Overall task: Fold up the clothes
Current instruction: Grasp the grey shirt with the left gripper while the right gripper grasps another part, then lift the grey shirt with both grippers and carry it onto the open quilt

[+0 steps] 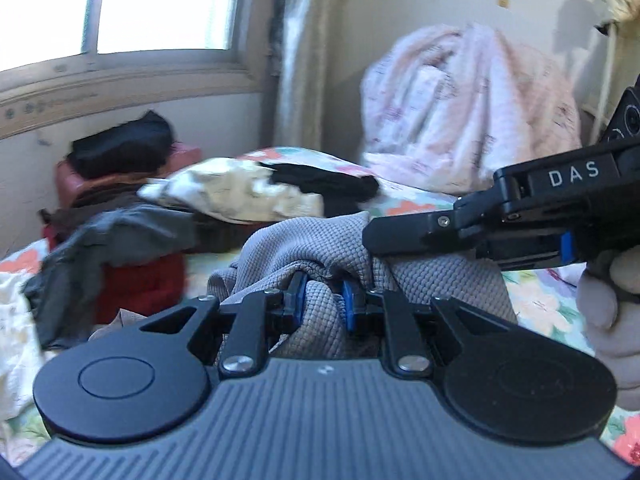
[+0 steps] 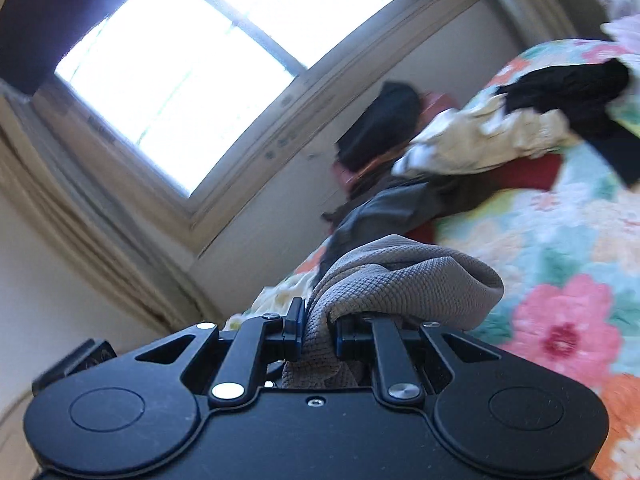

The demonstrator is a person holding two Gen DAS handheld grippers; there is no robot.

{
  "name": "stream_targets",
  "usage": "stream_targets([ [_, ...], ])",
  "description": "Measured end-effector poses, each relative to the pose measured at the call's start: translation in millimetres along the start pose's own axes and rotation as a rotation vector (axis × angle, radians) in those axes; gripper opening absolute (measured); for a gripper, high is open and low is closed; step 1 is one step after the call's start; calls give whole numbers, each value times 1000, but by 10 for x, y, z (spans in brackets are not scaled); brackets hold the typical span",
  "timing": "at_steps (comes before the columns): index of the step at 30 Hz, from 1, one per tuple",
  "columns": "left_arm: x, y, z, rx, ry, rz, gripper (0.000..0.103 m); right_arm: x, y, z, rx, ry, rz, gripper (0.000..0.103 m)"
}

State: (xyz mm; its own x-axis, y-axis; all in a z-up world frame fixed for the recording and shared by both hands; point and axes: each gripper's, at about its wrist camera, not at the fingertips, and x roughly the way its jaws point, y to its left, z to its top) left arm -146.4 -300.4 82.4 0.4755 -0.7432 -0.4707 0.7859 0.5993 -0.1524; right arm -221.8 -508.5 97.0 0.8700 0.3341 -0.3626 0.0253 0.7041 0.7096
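grey cloth (image 1: 320,248) hides both hand-held gripper pads.

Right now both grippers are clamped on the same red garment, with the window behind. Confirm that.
Wrong colour: the garment is grey with a waffle weave, not red. The left gripper and right gripper are both clamped on it, as each wrist view shows; the window is behind.

- I am working in a home bedroom: a bed under a floral quilt (image 2: 560,240) fills most of what I see.
- Beyond the quilt, a large window (image 1: 160,4) with a worn painted sill lets in daylight, curtains (image 1: 300,60) hanging beside it.
- On the quilt lie loose clothes (image 1: 120,232), with a pale pink blanket (image 1: 460,108) heaped at its far edge against the wall.
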Motion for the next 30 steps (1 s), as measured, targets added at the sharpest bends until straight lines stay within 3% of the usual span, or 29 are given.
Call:
stream_targets([
  [6,126,-516,-88,55,36,-97,16,-585,-274,-193,34,-76,-61,18],
  [11,185,-856,-98,112,38,-124,16,-887,-409,-250,66,-106,-115,18],
  [18,374,-1112,74,136,5,-165,16,-1143,-442,-185,9,-207,-184,18],
  [24,789,-1459,107,166,-1,-202,16,-1266,-508,-154,-161,-309,-351,18],
  [30,1257,-1840,-108,268,82,-238,16,-1349,-945,-246,-170,-283,-511,18],
])
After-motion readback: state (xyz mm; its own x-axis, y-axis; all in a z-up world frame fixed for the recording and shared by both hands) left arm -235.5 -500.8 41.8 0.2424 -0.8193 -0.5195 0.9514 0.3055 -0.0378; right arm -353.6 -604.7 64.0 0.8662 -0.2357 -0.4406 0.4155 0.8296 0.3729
